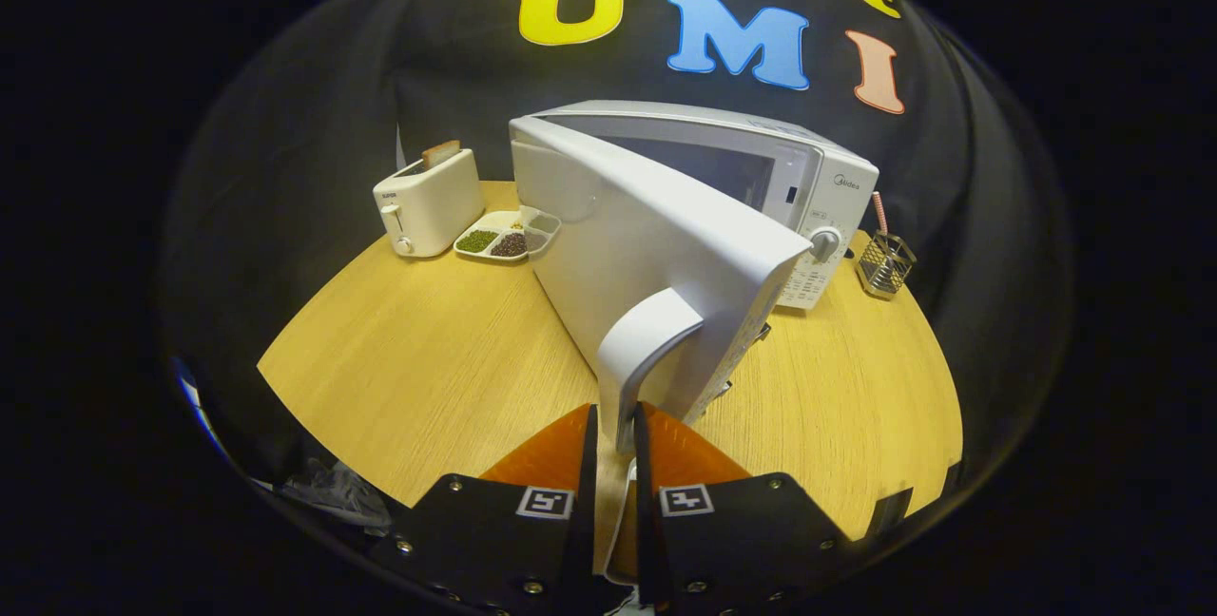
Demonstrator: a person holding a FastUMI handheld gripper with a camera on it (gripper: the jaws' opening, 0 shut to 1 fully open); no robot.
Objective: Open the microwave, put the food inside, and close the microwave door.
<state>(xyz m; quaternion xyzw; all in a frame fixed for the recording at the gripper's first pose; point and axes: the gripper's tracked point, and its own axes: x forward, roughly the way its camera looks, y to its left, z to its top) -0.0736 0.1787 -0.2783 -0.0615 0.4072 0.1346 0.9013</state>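
Both fingers (616,431) pinch the door handle (639,350) of the half-open microwave (723,169).

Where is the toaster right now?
The cream-white toaster with a bread slice sticking up stands on the round wooden table, far beyond the gripper, beside the white divided snack tray and left of the open white microwave door.
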